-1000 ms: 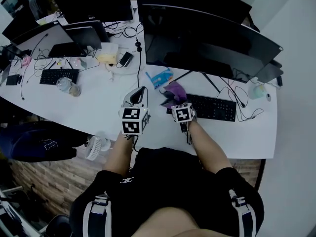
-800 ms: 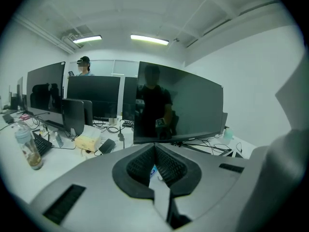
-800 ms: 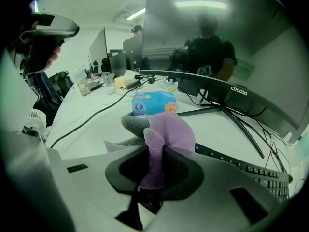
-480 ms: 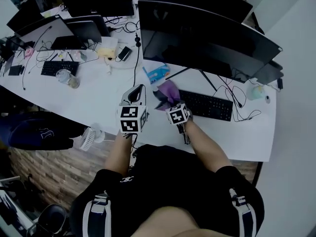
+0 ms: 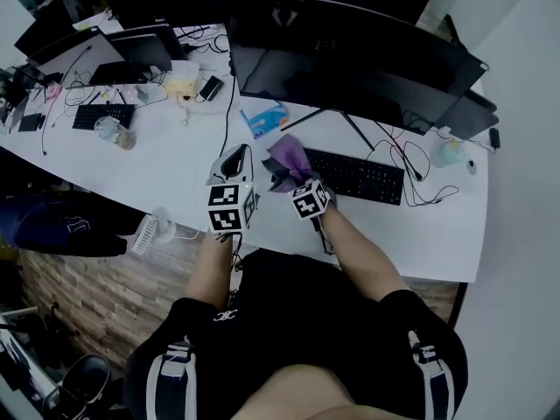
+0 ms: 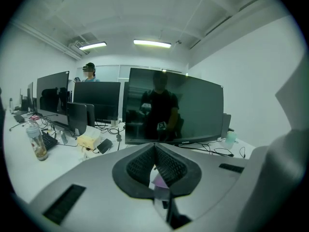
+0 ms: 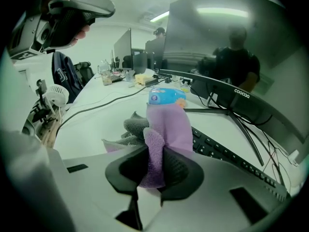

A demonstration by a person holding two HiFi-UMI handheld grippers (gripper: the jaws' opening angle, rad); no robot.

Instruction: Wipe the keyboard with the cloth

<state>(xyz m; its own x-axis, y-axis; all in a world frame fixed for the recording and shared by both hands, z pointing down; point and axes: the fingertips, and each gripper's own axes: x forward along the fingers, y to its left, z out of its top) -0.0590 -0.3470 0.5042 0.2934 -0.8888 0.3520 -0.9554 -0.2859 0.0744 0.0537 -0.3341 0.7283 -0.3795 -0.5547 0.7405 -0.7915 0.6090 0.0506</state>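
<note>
Purple microfibre cloth [image 7: 168, 127], clamped in right tongs [image 7: 155, 167], beside left end of long black keyboard [image 5: 354, 175].
Keyboard runs rightward along white desk [image 5: 171, 182]; left tongs [image 6: 155, 154] closed together, empty, farther off.

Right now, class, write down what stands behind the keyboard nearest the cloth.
A wide dark monitor on a thin-legged stand. It covers the desk farther back.

The lower bezel of the large black curved monitor [image 7: 231, 47] at the far side of the surface carries the white brand name "coocaa". White print on the dark blue jacket [image 5: 61, 233] at the left is too small to read.
</note>
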